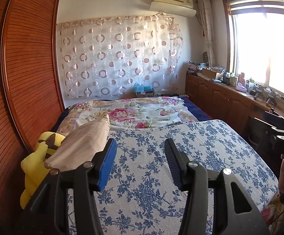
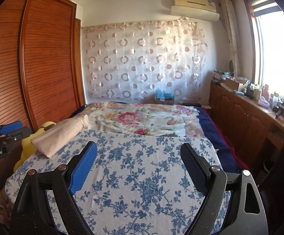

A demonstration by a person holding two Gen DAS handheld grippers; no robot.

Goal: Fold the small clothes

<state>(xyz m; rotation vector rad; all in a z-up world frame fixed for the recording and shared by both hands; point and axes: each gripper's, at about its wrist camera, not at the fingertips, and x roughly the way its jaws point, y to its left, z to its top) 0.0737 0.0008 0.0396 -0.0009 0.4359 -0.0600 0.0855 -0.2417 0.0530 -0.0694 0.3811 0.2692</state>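
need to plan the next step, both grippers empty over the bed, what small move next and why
Probably bring the left gripper toward the beige folded cloth on the blue floral sheet: both the left and the right gripper are open and empty, and it lies nearest the left.

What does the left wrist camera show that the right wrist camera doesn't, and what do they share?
Only the left wrist view shows the left gripper from behind, jaws open and empty, the right gripper's body at its right edge, and the yellow plush toy's brown markings.

Only the right wrist view shows the right gripper from behind, jaws open wider and empty, and the left gripper's side at its left edge.

Both share the blue floral sheet, the beige pillow, the floral quilt, the slatted wardrobe, the circle-patterned curtain, the air conditioner and the window.
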